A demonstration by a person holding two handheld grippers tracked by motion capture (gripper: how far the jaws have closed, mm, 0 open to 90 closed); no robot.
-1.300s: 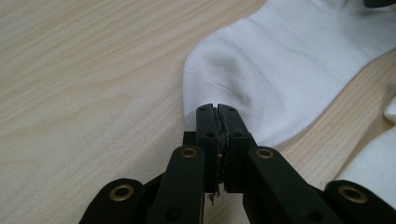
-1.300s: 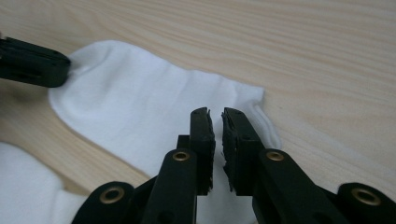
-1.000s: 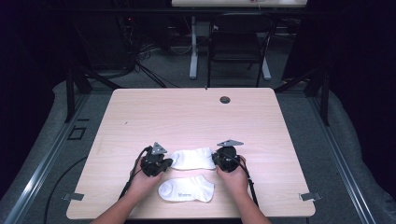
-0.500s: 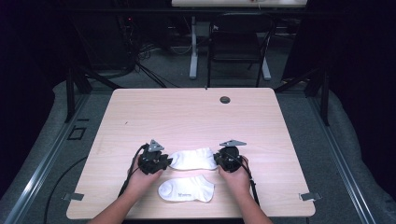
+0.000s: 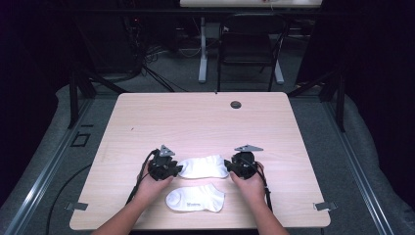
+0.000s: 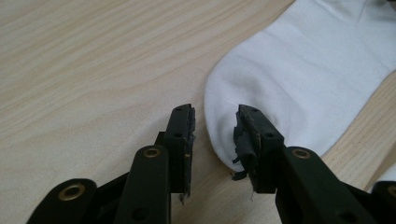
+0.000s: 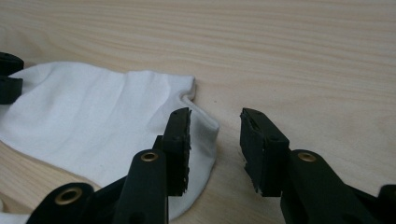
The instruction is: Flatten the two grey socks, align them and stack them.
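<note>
Two white ankle socks lie near the front of the wooden table [image 5: 195,117]. The upper sock [image 5: 204,166] lies flat between my two grippers, and the lower sock [image 5: 195,199] rests just in front of it. My left gripper [image 5: 177,169] stands open at that sock's rounded end [image 6: 308,70]; its jaws [image 6: 215,114] have just been opening, then eased in slightly, and the sock's edge lies loose between them. My right gripper [image 5: 229,166] is open at the cuff end [image 7: 93,116]; its jaws [image 7: 215,114] have just been opening, one over the cuff, with bare table in the gap.
A small dark grommet [image 5: 236,104] sits near the table's far edge. Beyond the table stand a black chair [image 5: 249,49] and a desk leg. Cables trail from both grippers toward the front edge. Light wood spreads wide behind the socks.
Both hands stay at the two ends of the upper sock with almost no shift. The sock lies flat on the table throughout.
</note>
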